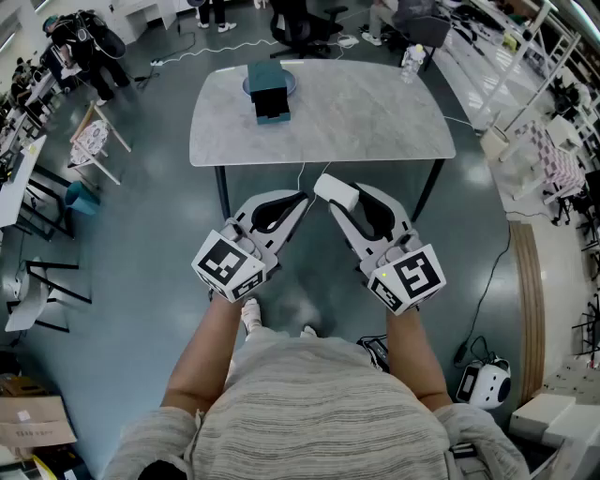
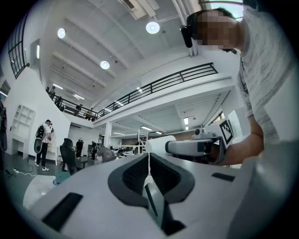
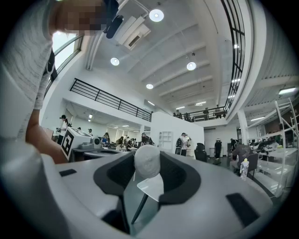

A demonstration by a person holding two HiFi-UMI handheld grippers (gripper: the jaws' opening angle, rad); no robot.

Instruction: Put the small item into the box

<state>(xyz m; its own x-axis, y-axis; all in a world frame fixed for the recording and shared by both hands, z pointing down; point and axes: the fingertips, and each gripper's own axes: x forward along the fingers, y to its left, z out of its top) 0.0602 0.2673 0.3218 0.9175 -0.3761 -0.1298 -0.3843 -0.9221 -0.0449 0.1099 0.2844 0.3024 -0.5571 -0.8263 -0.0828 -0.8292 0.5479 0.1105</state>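
the surface is a pale grey, stone-patterned top with rounded corners on dark legs, standing on a glossy grey-green floor in a tall open hall. a railed balcony runs round the walls above it, and round ceiling lights shine overhead. people stand and sit well away from the surface on several sides.

toward the far edge of the surface, left of its middle, sits a dark teal box on a round blue dish. a clear bottle stands at the far right corner of the surface. beyond the far edge is a dark office chair. left of the surface stand a white stool and a teal bin. a dark cable trails over the floor right of the surface, near a small white device, and white shelving lines that side. a cardboard carton lies far off to the near left.

both tools hang over the floor on the near side of the surface, short of its edge, so the near edge and the wide grey top lie between them and the box. the left hand-held gripper has its jaws pressed together on nothing. the right hand-held gripper pinches the small item, a rounded white piece, at its jaw tips, well apart from the box.
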